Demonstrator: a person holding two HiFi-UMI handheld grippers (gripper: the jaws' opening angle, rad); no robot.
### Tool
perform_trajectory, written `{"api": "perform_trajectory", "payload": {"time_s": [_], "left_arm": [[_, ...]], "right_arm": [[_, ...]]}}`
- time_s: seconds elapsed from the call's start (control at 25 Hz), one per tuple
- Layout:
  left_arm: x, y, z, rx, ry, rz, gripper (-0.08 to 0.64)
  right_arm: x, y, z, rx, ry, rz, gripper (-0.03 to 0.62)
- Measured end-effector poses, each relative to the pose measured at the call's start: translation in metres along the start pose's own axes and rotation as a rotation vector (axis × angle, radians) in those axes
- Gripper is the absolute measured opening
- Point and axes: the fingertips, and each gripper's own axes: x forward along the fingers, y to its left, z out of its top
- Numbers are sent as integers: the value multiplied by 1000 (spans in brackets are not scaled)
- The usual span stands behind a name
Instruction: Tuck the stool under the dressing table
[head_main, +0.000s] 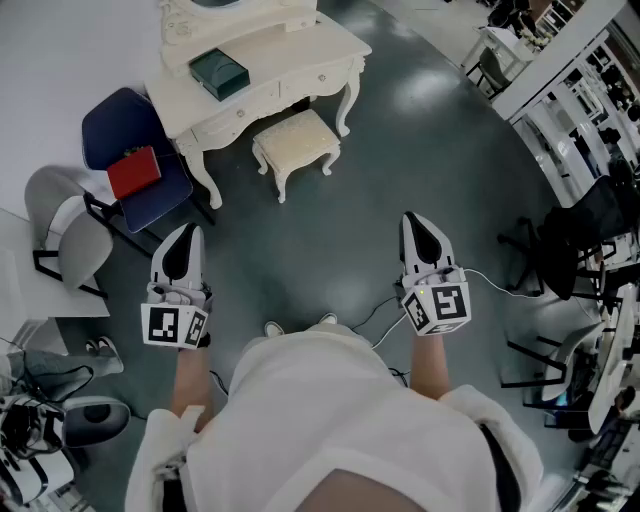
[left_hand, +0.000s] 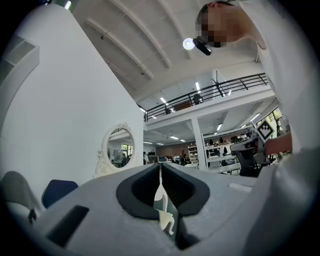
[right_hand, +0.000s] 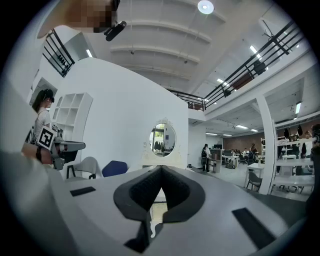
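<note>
Both tongs shut and empty; left gripper (head_main: 188, 232) jaws are pressed together to a thin slit, nothing gripped; right gripper (head_main: 413, 220) jaws are fully together, nothing gripped either.

Both are held out in front of the person, roughly level, noses aimed toward the furniture; one hand on each, marker cubes toward the body.

Stool (head_main: 296, 141): cream, cushioned top, curved legs, upright on the dark floor; well ahead of both grippers and clear of them; in the head view it sits roughly midway between the two noses, so left gripper is off to its left and right gripper off to its right.

Stool vs dressing table (head_main: 322, 52): stool stands just in front of the table's front edge, about in line with the gap between the front legs; most of the seat is out in the open, not under the top.

On the table top: green box (head_main: 219, 72); oval mirror (right_hand: 163, 138) above it, seen from both gripper views.

Left of the table: blue chair (head_main: 118, 128) with a red item (head_main: 134, 172) on its seat; pale grey chair (head_main: 68, 235) further left.

Through the left slit a pale curved furniture leg shows; cannot tell whether stool or table.
</note>
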Motion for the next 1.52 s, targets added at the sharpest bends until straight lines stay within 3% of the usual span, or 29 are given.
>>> {"api": "perform_trajectory", "payload": {"time_s": [0.48,0.68,0.8,0.92,1.04,1.12,1.24,1.52], "left_arm": [[-4,-14,-4,-1,13,4,28],[-4,-15,-11,-21,27,13,33],[-1,-16,-15,-32,32,17,130],[5,-20,-16,-27,26,11,238],[13,-23,-16,-14,19,16,376],[19,-25,-18,-4,24,37,458],[27,-31,-21,1,34,50,499],[37,-51,-40,4,81,94,502]], "right_arm": [[-10,2,-5,8,1,35,0],[-16,4,-6,50,-23,95,3],[-18,-6,-11,48,-9,84,99],[-21,-21,-11,44,-12,62,155],[-22,-38,-8,40,-26,48,294],[-22,-50,-11,53,-23,40,440],[-22,-65,-20,67,0,27,454],[-10,-87,-46,71,18,56,454]]}}
